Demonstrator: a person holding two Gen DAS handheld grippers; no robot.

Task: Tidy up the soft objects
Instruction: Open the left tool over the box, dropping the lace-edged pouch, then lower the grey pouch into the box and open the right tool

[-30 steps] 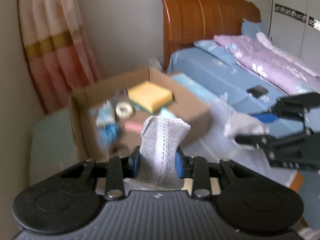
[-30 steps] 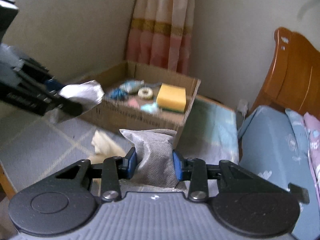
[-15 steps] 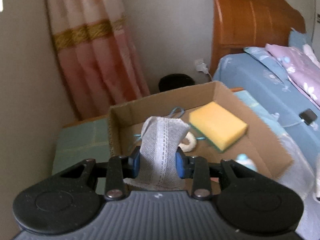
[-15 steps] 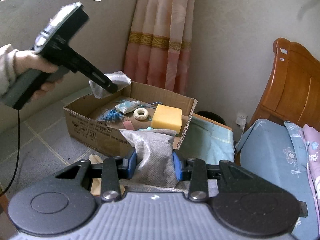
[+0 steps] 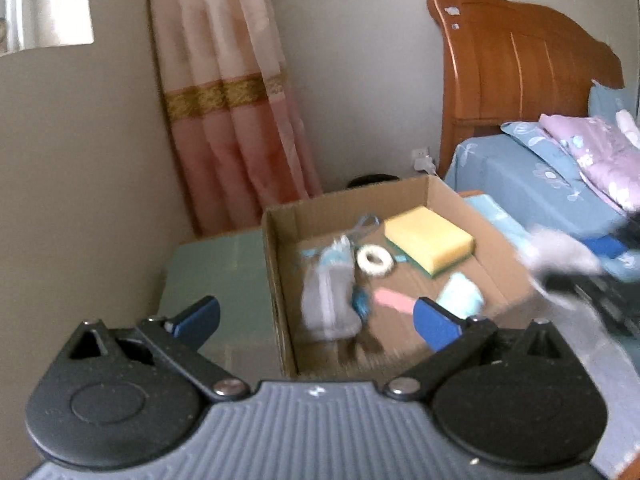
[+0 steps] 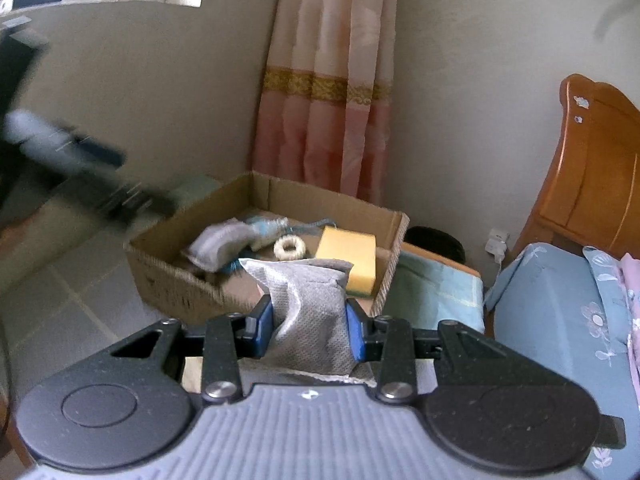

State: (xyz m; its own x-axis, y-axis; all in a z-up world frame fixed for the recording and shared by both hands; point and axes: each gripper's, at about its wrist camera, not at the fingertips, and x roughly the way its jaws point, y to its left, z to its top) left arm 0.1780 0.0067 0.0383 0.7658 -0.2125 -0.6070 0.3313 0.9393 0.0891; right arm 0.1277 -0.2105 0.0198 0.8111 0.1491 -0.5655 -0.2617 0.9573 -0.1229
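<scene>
An open cardboard box (image 5: 276,264) holds a yellow sponge (image 5: 428,238), a white ring (image 5: 376,261), a pink item (image 5: 394,300) and a pale blue item (image 5: 460,300). A grey lace-trimmed sock (image 5: 330,300) lies in the box's left part. My left gripper (image 5: 316,322) is open and empty above the box's near edge. My right gripper (image 6: 308,328) is shut on a second grey sock (image 6: 312,312), held in front of the box (image 6: 176,284). The dropped sock (image 6: 220,242) shows inside the box. The left gripper (image 6: 80,184) is a blur at left.
A pink curtain (image 5: 228,112) hangs behind the box. A bed with blue sheet (image 5: 532,188) and wooden headboard (image 5: 516,68) is at right. A pale green surface (image 5: 216,276) lies left of the box. A black round object (image 6: 434,240) sits behind the box.
My left gripper has opened and let go of the lace-trimmed sock, which now lies in the box. My right gripper still holds its sock and has moved closer to the box.
</scene>
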